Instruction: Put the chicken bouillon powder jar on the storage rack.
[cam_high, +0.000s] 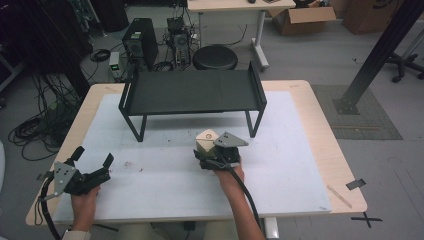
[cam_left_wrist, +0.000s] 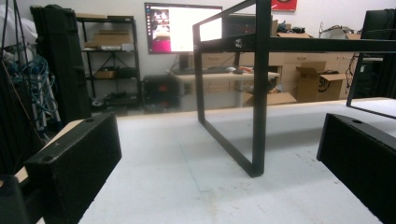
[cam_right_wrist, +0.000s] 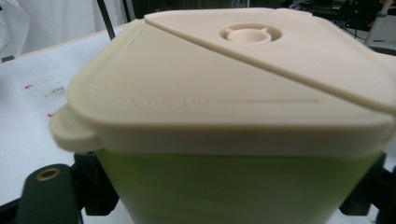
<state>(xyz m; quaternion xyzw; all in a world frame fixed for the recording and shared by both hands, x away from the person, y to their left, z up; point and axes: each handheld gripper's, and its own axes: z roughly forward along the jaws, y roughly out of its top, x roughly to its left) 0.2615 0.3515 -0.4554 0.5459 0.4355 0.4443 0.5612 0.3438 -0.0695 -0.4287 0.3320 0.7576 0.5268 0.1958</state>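
Note:
A small container (cam_high: 205, 142) with a cream lid and a translucent green body (cam_right_wrist: 243, 186) stands on the white mat (cam_high: 165, 185), in front of the black rack (cam_high: 192, 92). My right gripper (cam_high: 206, 153) reaches it from the near side. In the right gripper view its black jaws hug both sides of the green body under the lid (cam_right_wrist: 224, 84), so the right gripper (cam_right_wrist: 229, 198) is shut on it. My left gripper (cam_high: 94, 156) rests near the table's left front corner, jaws wide apart. Between the jaws of the left gripper (cam_left_wrist: 217, 163) lies only bare mat.
The black metal rack stands on thin legs (cam_left_wrist: 259, 93) across the back half of the mat. The wooden table edge (cam_high: 345, 165) borders the mat. Behind the table are a round stool (cam_high: 215, 57), computer towers (cam_high: 140, 45) and floor cables (cam_high: 40, 125).

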